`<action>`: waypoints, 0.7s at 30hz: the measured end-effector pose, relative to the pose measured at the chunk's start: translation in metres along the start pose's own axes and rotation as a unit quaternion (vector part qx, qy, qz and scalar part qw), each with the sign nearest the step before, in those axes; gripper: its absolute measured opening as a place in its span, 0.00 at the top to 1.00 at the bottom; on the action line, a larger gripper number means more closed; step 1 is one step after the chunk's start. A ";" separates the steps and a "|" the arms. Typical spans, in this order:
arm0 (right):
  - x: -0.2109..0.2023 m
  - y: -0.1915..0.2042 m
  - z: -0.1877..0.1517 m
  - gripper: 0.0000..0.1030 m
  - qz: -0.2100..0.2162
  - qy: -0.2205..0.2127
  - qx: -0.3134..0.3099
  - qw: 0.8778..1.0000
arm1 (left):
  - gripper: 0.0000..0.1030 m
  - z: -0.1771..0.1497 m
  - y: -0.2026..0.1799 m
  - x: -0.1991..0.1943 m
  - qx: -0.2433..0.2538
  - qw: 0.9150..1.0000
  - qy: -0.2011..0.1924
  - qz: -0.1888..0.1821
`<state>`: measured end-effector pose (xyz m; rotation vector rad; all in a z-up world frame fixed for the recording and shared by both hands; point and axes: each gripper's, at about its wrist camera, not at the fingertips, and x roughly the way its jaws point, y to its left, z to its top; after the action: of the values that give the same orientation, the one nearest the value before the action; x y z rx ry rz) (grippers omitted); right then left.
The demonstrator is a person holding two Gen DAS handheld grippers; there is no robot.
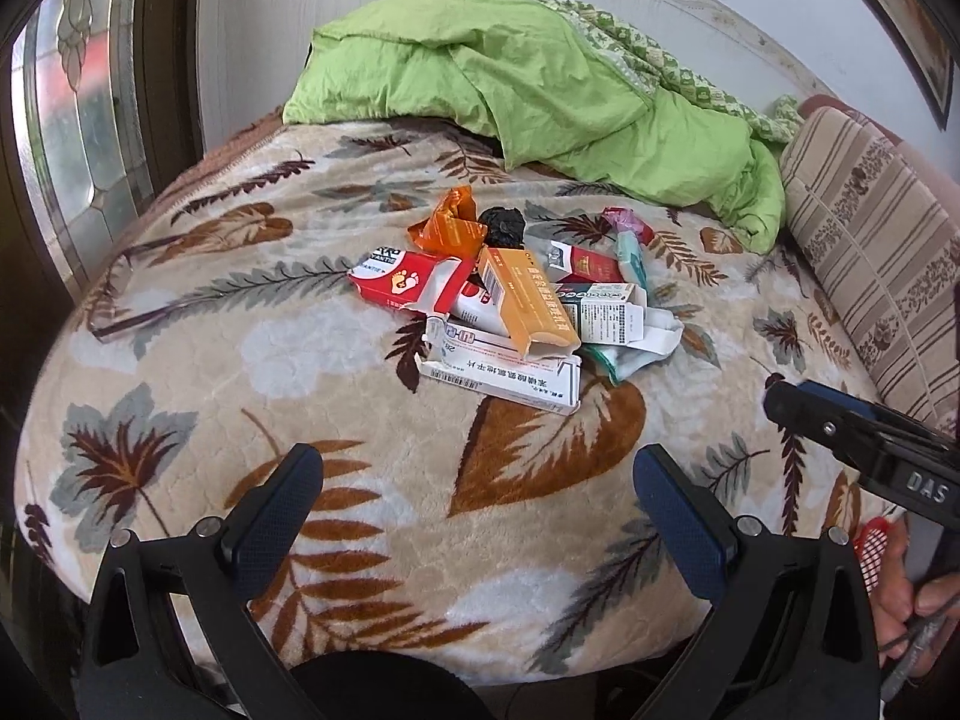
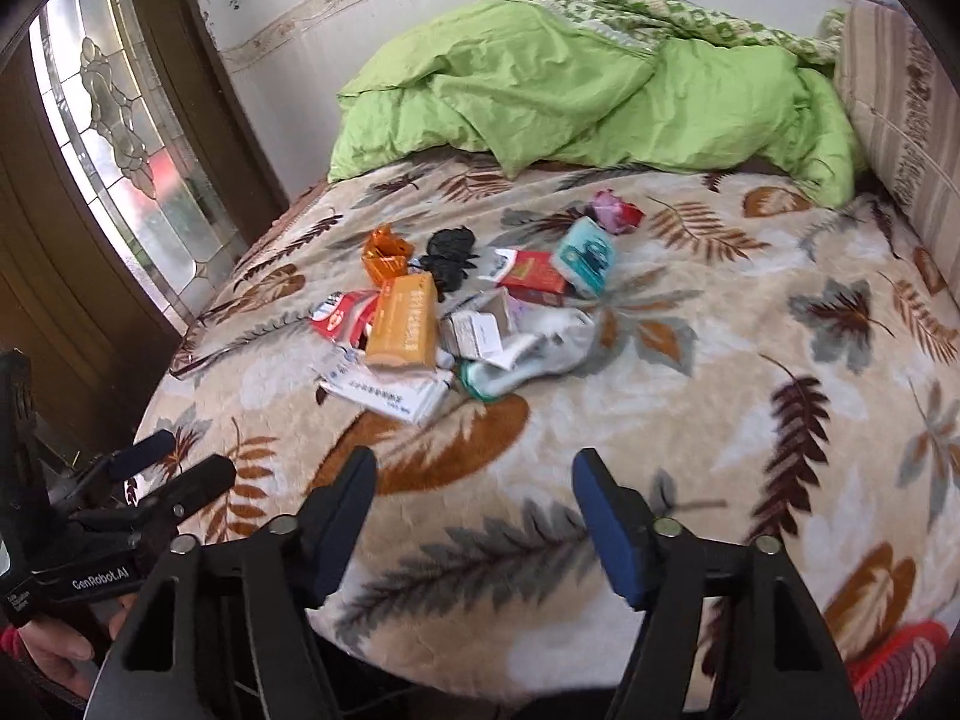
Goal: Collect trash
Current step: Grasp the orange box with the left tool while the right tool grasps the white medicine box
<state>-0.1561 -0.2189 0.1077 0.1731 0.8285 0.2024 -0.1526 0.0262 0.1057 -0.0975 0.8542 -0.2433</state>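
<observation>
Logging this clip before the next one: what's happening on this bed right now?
A person holds a gripper in each hand over a leaf-patterned blanket. A pile of trash, mostly torn medicine boxes including an orange box, lies untouched mid-bed. The left gripper and right gripper are both open and empty, short of the pile. A crumpled green quilt lies behind it.

red basket (image 2: 900, 666) cut off, box print blurred

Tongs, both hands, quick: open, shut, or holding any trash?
Left tongs: open, holding nothing, short of the trash pile.
Right tongs: open, nothing between them.
</observation>
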 end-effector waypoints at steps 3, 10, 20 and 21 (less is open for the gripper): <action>0.018 0.004 0.020 0.32 0.012 -0.001 -0.028 1.000 | 0.09 0.012 0.002 0.010 -0.005 1.000 0.006 -0.008; 0.082 0.007 0.066 0.32 0.006 0.023 -0.077 0.997 | 0.17 0.042 0.007 0.034 -0.021 0.999 0.017 -0.029; 0.157 0.002 0.080 0.60 0.028 0.092 -0.118 0.988 | 0.18 0.063 0.013 0.063 -0.037 0.998 0.042 -0.042; 0.155 0.005 0.076 0.66 0.035 0.094 -0.124 0.987 | 0.18 0.064 0.012 0.066 -0.037 0.997 0.045 -0.043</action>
<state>0.0022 -0.1817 0.0487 -0.0518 0.9764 0.3888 -0.0602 0.0208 0.0965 -0.1940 0.9501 -0.2986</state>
